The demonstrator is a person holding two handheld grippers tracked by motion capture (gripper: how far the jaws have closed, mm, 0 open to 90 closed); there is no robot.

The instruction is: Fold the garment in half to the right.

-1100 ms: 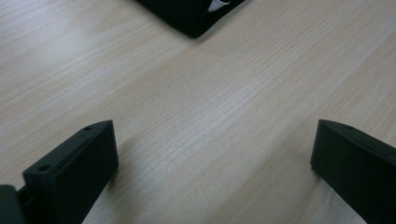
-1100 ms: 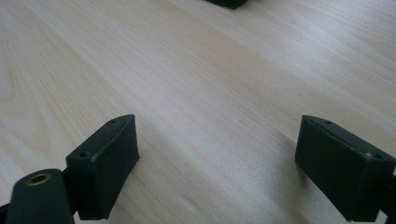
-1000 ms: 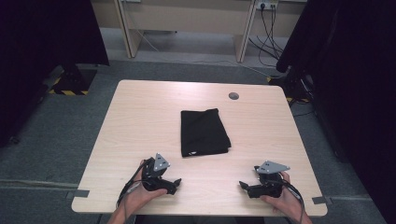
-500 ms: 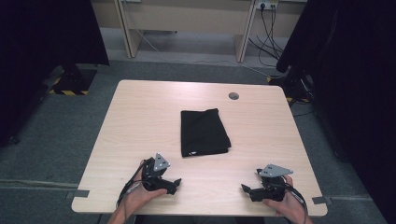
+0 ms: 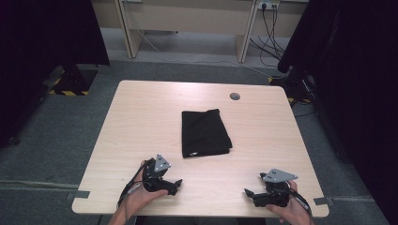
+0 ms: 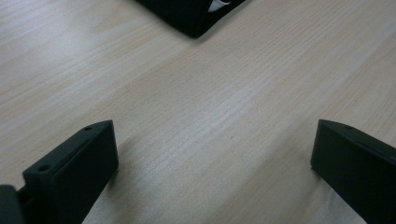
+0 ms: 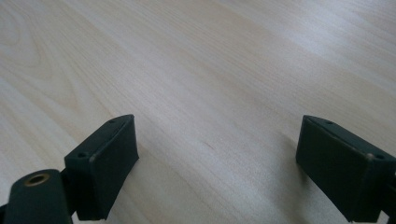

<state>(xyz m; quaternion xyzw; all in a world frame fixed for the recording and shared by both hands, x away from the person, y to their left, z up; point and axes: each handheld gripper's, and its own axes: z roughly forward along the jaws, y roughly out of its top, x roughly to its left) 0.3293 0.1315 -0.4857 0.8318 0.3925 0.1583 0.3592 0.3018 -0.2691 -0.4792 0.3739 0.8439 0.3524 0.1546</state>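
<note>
A folded black cloth rectangle [image 5: 205,132] lies flat near the middle of the pale wooden surface [image 5: 141,112]. The left tool [image 5: 174,185] rests on the surface at about 7 o'clock from the cloth, near it but apart, its jaws spread wide with bare wood between them. In the left gripper view a cloth corner [image 6: 191,16] shows at 12 o'clock. The right tool [image 5: 248,194] sits at about 5 o'clock, well apart from the cloth, jaws likewise spread wide.
</note>
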